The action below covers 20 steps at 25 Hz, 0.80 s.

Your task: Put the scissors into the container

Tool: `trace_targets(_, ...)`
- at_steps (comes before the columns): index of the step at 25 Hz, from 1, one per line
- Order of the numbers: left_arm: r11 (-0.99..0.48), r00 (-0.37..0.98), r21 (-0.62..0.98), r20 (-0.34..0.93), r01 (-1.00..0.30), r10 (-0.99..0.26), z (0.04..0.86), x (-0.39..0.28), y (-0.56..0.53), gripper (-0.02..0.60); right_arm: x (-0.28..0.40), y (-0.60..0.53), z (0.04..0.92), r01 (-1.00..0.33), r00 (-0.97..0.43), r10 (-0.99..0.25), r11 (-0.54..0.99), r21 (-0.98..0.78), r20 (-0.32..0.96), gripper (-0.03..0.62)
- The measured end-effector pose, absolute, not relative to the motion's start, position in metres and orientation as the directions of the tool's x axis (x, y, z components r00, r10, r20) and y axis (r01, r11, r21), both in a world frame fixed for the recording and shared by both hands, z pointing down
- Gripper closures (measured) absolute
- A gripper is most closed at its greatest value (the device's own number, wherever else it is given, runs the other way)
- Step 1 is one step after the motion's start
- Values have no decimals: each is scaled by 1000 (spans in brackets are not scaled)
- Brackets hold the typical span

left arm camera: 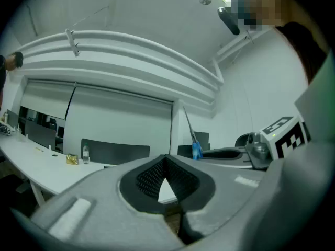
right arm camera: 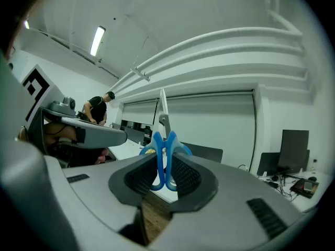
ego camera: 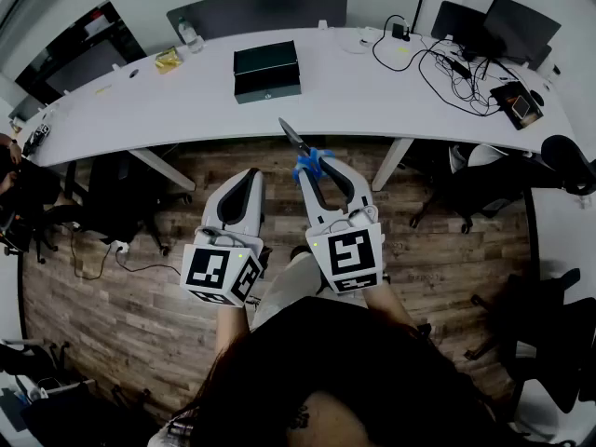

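**A:** What is the left gripper (ego camera: 250, 175) doing?

**B:** It is held level above the wooden floor (ego camera: 112, 296), in front of the white counter (ego camera: 140, 110). Its fingers (left arm camera: 152, 174) are closed together at the tips, and there is nothing between them.

**A:** And the container?

**B:** A dark box (ego camera: 266, 71) stands on the counter, beyond both grippers and well apart from them.

**A:** Where are the scissors (ego camera: 296, 141)?

**B:** They are in the right gripper (ego camera: 321, 163), just beside the left one. Its fingers (right arm camera: 189, 175) press on the blue handles from both sides. The blades are closed and point away from the person, toward the edge of the counter. The scissors are in the air and touch neither the counter nor the box.

**A:** What is farther to the right?

**B:** Black cables (ego camera: 447, 73) lie on the right end of the counter, near a dark monitor (ego camera: 517, 26).
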State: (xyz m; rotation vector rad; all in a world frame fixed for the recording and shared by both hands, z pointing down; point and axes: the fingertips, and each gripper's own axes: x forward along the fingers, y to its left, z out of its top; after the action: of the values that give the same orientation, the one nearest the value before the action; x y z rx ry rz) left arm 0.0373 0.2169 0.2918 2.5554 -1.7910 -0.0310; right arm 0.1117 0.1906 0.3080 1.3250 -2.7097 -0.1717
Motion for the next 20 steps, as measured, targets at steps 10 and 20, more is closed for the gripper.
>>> trace_targets(10,-345,346,33,9,-938,-938,297,29,203,571,105,175,313,-777,-605,-794,606,169,68,503)
trace_targets(20,-347,348,46,1,-937,-938,299,5,171,571,82,139,320,-774,-605,-791,611,165,92,503)
